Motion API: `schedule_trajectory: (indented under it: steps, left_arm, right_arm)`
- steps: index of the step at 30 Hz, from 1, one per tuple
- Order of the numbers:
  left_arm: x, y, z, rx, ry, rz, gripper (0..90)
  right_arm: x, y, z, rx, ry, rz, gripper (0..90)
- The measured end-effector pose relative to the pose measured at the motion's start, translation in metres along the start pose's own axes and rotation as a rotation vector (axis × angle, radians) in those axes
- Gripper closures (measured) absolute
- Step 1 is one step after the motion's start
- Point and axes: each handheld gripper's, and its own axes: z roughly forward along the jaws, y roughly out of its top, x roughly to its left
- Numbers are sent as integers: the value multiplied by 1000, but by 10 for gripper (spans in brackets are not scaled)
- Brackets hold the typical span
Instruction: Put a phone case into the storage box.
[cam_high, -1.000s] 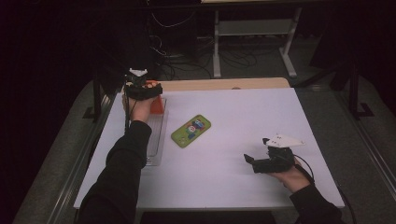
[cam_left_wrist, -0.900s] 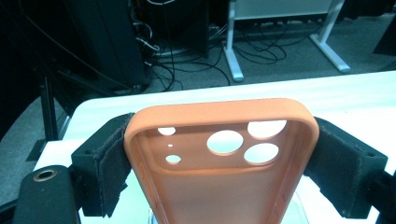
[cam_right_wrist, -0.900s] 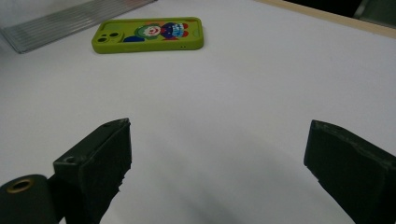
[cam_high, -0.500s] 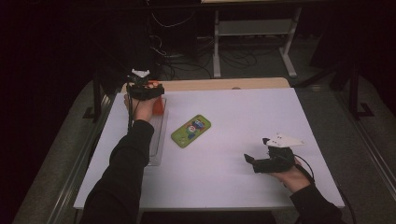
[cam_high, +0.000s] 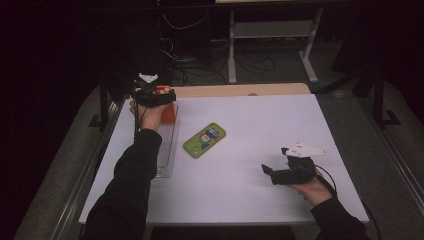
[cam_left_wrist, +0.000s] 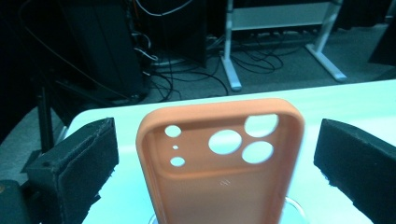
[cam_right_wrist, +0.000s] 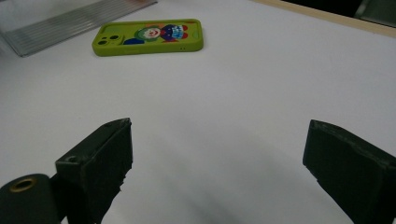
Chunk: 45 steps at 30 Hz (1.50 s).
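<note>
Orange phone case (cam_left_wrist: 219, 163): stands upright at the far left corner of the tabletop (cam_high: 280, 125), in the far end of a clear ribbed tray (cam_high: 167, 150); camera cut-outs at its top, hollow inner side facing the left tongs' camera.
Left tongs (cam_left_wrist: 219, 154): released, jaws spread wide, one black pad on each side of the case, neither pad touching it; in the high view the left tongs (cam_high: 152, 95) hang directly over the case.
Direction of case from left tongs: straight ahead, centred in the gap, slightly nearer the left-hand pad as the left gripper view shows it.
Long axis of case: vertical, rising between the jaws; the closing line of the jaws runs across its short width.
Right tongs (cam_right_wrist: 219, 168): released, jaws wide, nothing between them; resting low at the near right of the tabletop, seen in the high view (cam_high: 287, 172), well apart from the orange case.
Green phone case (cam_high: 204, 140): lies flat near the tabletop's middle, printed back up, long axis slanting toward the far right; ahead of the right tongs and to their left.
Nearer hand: the left, by a wide margin.
Judged next move: shutting the left jaws on the case's two long edges; whether the base sits in a tray groove cannot be told.
</note>
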Motion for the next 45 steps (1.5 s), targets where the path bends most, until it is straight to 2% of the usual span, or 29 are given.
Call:
schedule_trajectory:
  steps: [2, 4, 6, 8, 10, 12, 16, 20, 23, 26, 27, 32, 34, 40, 45]
  left_arm:
    - [1, 2, -6, 18, -9, 13, 0]
    - [1, 3, -12, 6, -25, 6, 0]
    - [3, 1, -19, 30, -33, 23, 0]
    - [3, -2, -24, 48, -48, 25, 0]
    - [3, -6, -30, 50, -55, 30, 0]
    - [3, -8, -37, 47, -81, 24, 0]
    - [1, -10, -52, 51, -116, 37, 0]
    - [-6, -6, -70, 43, -171, 67, 0]
    - [-13, -4, -83, 31, -216, 90, 0]
    - [-22, -4, -95, 40, -267, 134, 0]
    - [-26, -4, -97, 38, -286, 130, 0]
    - [-37, -9, -105, 53, -367, 176, 0]
    - [-41, -11, -105, 64, -411, 193, 0]
    - [-55, -16, -99, 89, -521, 240, 16]
    - [-66, -16, -92, 126, -596, 314, 23]
  right_arm:
    - [-1, 1, 1, -2, -3, 5, 71]
    - [-1, 2, 1, -5, 0, 15, 71]
    - [-1, 4, 1, -7, -2, 21, 71]
    - [-2, 4, 1, -13, -5, 6, 71]
    - [-1, 4, 1, -2, -7, 13, 71]
    - [-1, 3, 1, -6, -5, 5, 71]
    - [-1, 2, -1, -8, -5, 12, 71]
    - [-1, 1, -1, -9, -10, 2, 71]
    - [0, 1, -3, -10, -8, 15, 71]
    - [0, 2, -3, -11, -6, 15, 71]
    - [-1, 2, -2, -15, -8, 11, 71]
    - [0, 4, 2, -6, 5, 0, 71]
    - [1, 5, 3, 4, 7, 10, 71]
    - [1, 4, 4, 10, 12, 2, 71]
    - [1, 4, 2, 3, 15, -8, 72]
